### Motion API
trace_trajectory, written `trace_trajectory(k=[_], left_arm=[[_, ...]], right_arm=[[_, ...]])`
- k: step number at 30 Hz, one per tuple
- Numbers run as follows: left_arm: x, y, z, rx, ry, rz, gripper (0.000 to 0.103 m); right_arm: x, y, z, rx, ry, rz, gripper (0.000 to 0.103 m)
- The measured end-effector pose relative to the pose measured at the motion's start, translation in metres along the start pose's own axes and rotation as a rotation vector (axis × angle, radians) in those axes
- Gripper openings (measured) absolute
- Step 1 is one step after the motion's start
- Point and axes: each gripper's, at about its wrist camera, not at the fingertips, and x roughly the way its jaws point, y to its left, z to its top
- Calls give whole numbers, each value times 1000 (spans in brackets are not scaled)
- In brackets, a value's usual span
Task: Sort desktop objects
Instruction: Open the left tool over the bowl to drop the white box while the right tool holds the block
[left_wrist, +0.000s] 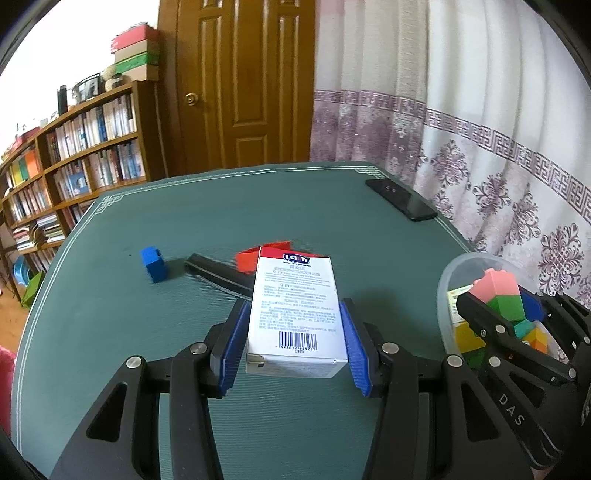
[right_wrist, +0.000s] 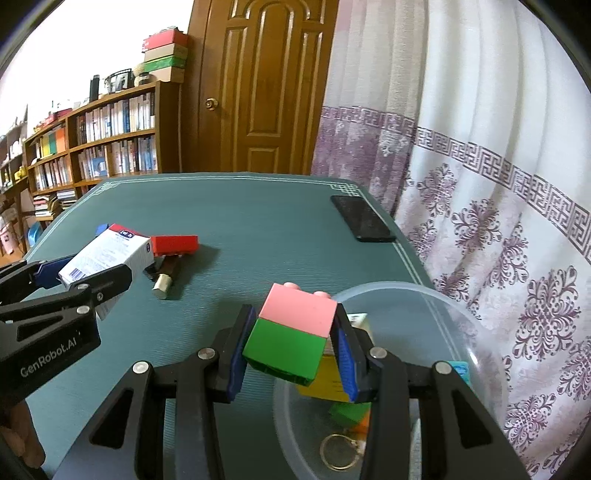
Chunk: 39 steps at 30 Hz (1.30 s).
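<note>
left tongs (left_wrist: 295, 343) pinching white box (left_wrist: 295, 310) by long sides, raised off desk (left_wrist: 110, 332), likely for carrying. right tongs (right_wrist: 291, 343) pinching pink-green block stack (right_wrist: 291, 332) at clear bowl (right_wrist: 461, 332) rim, apparently for drop-in with sorted blocks.

- Box (left_wrist: 295, 306) between left gripper (left_wrist: 293, 345) pads, above table (left_wrist: 110, 295).
- Blocks (right_wrist: 291, 336) in right gripper (right_wrist: 291, 350), at bowl (right_wrist: 461, 332) rim.
- Phone (left_wrist: 400, 199) at far right corner.
</note>
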Motion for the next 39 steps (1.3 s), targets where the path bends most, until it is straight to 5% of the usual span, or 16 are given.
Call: trace_trajectory(k=[39], left_arm=[[12, -137, 11, 197, 19, -176, 52]], right_arm=[[-8, -106, -19, 115, 9, -125, 45]])
